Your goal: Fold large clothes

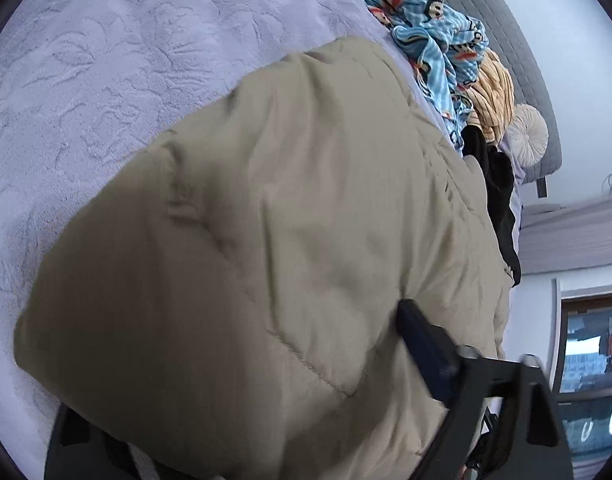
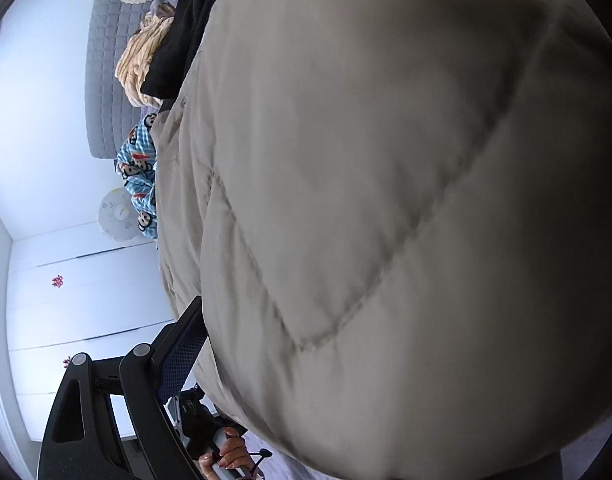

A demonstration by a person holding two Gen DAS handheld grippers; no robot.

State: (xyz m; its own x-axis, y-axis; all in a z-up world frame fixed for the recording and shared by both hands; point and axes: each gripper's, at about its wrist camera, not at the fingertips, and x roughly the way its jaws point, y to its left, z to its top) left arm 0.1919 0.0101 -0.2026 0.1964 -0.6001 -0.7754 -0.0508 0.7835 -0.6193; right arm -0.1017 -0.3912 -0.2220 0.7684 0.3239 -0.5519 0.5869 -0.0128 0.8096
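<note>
A: Where is the garment?

B: The beige quilted jacket (image 1: 274, 240) fills most of the left wrist view, bunched up over the lavender textured bedspread (image 1: 106, 80). In the right wrist view the same padded jacket (image 2: 385, 200) covers nearly the whole frame, its stitched seams running diagonally.

A: And the left gripper?

B: The left gripper (image 1: 385, 344) is buried in it. Only 1 finger (image 1: 421, 344) shows, dark with a blue pad, pressed against the fabric; the other is hidden under the jacket. The cloth sits between them, so it looks pinched on the jacket.

A: The right one?

B: Same picture. On the right gripper (image 2: 210, 344), 1 finger (image 2: 182, 352) with a blue mesh pad lies against the jacket's edge, its partner covered by the padding. The jacket appears gripped there too. Below it, a hand (image 2: 230, 454) with painted nails holds a handle.

A: Any writing or labels?

B: Nothing readable on the jacket. The blue blanket (image 1: 429, 36) carries a repeated cartoon monkey-face print, no legible words. A dark framed panel (image 1: 589, 344) at the right edge has blurred graphics I cannot read.

A: What else lies nearby?

B: A cream striped throw (image 1: 493, 92), a black garment (image 1: 497, 184), a round pleated cushion (image 1: 525, 134) and the grey quilted headboard (image 1: 517, 52).
</note>
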